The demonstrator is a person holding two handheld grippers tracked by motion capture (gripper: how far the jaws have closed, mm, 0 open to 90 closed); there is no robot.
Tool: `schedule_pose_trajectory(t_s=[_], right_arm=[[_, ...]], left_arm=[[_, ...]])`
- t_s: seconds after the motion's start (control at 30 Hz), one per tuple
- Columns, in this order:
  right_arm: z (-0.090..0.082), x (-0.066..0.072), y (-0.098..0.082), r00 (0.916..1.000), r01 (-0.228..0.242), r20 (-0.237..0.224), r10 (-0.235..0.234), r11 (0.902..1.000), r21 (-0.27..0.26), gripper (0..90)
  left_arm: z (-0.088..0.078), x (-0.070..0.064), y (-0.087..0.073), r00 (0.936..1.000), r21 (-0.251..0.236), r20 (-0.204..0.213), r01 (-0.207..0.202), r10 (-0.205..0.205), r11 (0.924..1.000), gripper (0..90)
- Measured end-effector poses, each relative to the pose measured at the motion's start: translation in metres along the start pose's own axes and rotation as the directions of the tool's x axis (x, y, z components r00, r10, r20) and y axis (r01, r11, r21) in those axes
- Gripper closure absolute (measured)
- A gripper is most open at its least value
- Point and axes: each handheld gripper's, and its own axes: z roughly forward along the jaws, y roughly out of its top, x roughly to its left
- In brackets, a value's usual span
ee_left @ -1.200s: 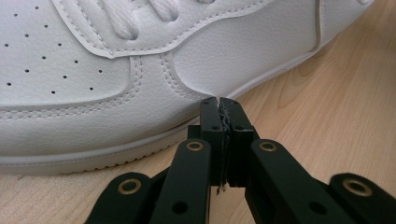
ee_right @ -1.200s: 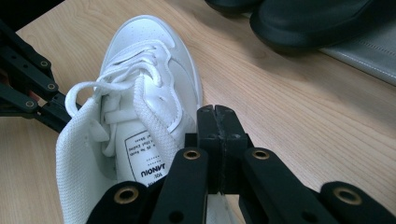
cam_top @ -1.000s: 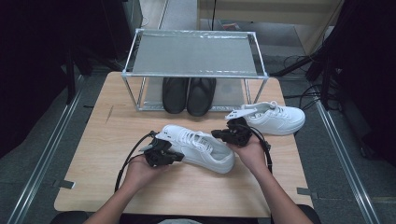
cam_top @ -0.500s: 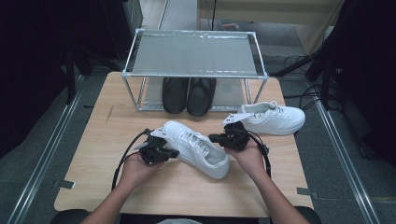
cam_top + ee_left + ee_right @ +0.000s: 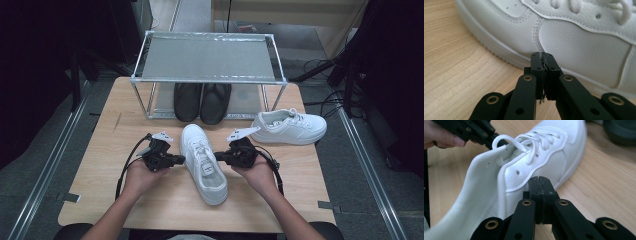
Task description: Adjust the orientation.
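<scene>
You are squaring up the white sneaker [image 5: 203, 162] that lies between your grippers: the left gripper [image 5: 543, 60] and the right gripper [image 5: 540, 183] each press its flank with jaws closed, gripping nothing. Next, probably nudge it toward the shoe rack [image 5: 207, 55] ahead. Count two white sneakers, the second [image 5: 290, 127] beyond your right gripper, and two black shoes [image 5: 202, 101] under the rack.

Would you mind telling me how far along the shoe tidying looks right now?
Done: black shoes sit on the rack's lower shelf. In hand: left gripper and right gripper, both shut, flank a white sneaker. Left: both it and the other white sneaker remain on the table.
</scene>
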Motion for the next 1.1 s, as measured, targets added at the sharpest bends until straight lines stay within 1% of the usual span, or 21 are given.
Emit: schedule_pose_trajectory(t_s=[0.13,0.2,0.27,0.37,0.57,0.67,0.8,0.83,0.87,0.93,0.97,1.03,1.1], right_arm=[[0.005,0.009,0.002,0.9993,0.034,-0.016,-0.033,0.9994,0.005,90.0],[0.006,0.011,0.002,0.9990,0.038,-0.023,-0.038,0.9993,0.005,90.0],[0.008,0.013,0.002,0.9991,0.040,-0.017,-0.040,0.9992,0.004,90.0],[0.010,0.014,0.002,0.9990,0.043,-0.015,-0.043,0.9991,-0.003,90.0],[0.017,0.015,0.003,0.9995,0.031,-0.009,-0.032,0.9991,-0.027,90.0],[0.021,0.013,0.004,0.9997,0.014,-0.022,-0.015,0.9987,-0.049,90.0],[0.022,0.012,0.005,0.9996,0.013,-0.024,-0.014,0.9983,-0.057,88.7],[0.021,0.011,0.005,0.9997,0.014,-0.021,-0.015,0.9984,-0.055,88.6],[0.020,0.011,0.005,0.9997,0.009,-0.022,-0.010,0.9986,-0.052,88.2],[0.016,0.008,0.004,0.9998,0.008,-0.020,-0.009,0.9989,-0.047,87.8],[0.015,0.007,0.004,0.9998,0.009,-0.016,-0.010,0.9990,-0.045,87.2],[0.011,0.005,0.004,0.9999,-0.005,-0.015,0.004,0.9985,-0.054,85.2],[0.007,0.002,0.004,0.9999,-0.010,-0.008,0.009,0.9978,-0.065,82.8]], left_arm=[[-0.001,0.003,0.001,0.9997,-0.010,-0.017,0.017,-0.017,0.9998,88.8],[-0.001,0.005,0.002,0.9997,-0.011,-0.014,0.021,-0.022,0.9997,88.9],[0.000,0.007,0.002,0.9996,-0.010,-0.006,0.026,-0.026,0.9996,88.9],[-0.001,0.007,0.003,0.9997,-0.008,-0.015,0.020,-0.020,0.9998,88.9],[-0.002,0.017,0.006,0.9991,-0.010,-0.019,0.038,-0.038,0.9992,88.8],[-0.003,0.022,0.007,0.9987,-0.014,-0.010,0.050,-0.050,0.9987,88.8],[-0.004,0.026,0.010,0.9991,-0.002,-0.014,0.040,-0.040,0.9992,87.3],[-0.005,0.027,0.011,0.9991,-0.009,-0.005,0.043,-0.043,0.9990,85.4],[-0.008,0.028,0.011,0.9990,-0.026,0.011,0.043,-0.043,0.9987,83.4],[-0.012,0.028,0.012,0.9985,-0.051,0.020,0.052,-0.051,0.9973,79.6],[-0.015,0.028,0.012,0.9984,-0.050,0.026,0.051,-0.050,0.9975,78.1],[-0.021,0.027,0.014,0.9988,-0.046,0.027,0.043,-0.042,0.9980,75.2],[-0.028,0.026,0.016,0.9978,-0.063,0.050,0.046,-0.043,0.9970,73.0]])
